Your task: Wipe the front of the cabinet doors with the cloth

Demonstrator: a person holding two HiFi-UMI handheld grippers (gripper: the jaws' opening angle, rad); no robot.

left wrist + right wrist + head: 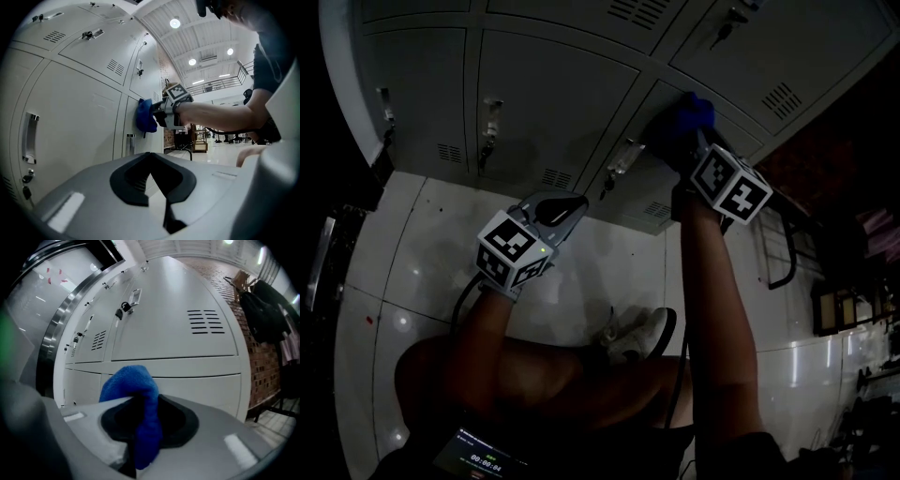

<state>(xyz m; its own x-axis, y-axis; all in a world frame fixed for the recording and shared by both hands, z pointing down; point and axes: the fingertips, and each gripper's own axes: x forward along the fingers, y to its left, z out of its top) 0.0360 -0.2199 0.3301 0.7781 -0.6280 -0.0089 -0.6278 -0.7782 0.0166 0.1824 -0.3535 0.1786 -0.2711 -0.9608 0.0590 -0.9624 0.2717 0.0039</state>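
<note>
The grey metal cabinet doors [544, 84] span the top of the head view. At upper right, the right gripper [692, 142] pinches the blue fleecy cloth [682, 114], which is bunched ahead of its jaws and seemingly touches a door face. The left gripper [555, 214], centre-left and farther from the doors, has its jaws pressed together and empty.

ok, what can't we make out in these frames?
- Where the cloth meets the cabinet door: right gripper view, cloth covers it.
- Right hand-held gripper tips: same view, wrapped in cloth.
- Screen text: head view, too small, near bottom edge.
- Door smudges: too dim everywhere.
</note>
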